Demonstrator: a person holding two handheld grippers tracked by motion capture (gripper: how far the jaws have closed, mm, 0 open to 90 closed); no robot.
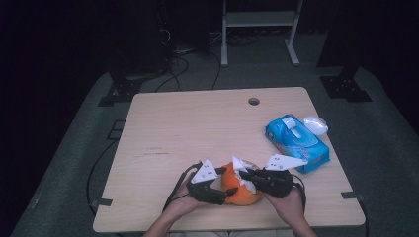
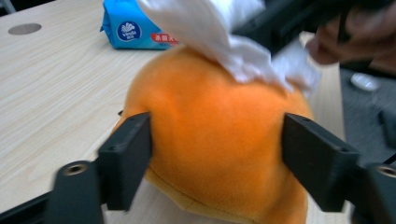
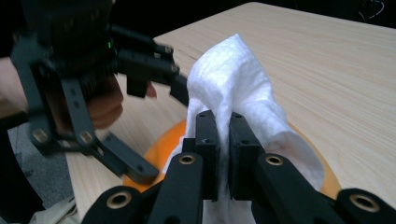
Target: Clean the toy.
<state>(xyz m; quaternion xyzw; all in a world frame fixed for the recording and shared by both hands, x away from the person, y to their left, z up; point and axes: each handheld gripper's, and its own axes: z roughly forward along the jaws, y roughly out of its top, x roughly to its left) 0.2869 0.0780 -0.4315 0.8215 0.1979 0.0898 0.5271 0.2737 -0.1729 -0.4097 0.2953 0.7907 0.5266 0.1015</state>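
The orange plush toy [image 2: 215, 140] sits near the table's [image 1: 197, 128] front edge, a white tissue [image 3: 233, 88] draped over its top. The right gripper [image 3: 223, 154] pinches that tissue tight between closed jaws — apparently to wipe the plush. The left gripper [image 2: 217, 154] brackets the toy's sides, jaws spread wide and seemingly not pressing — likely steadying it; the blue tissue pack [image 1: 296, 140] lies well apart.

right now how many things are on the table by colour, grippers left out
orange plush toy: 1
white crumpled tissue, pinched in the right gripper, on the toy: 1
blue plastic tissue pack: 1
white rounded object at the table's edge: 1
total: 4
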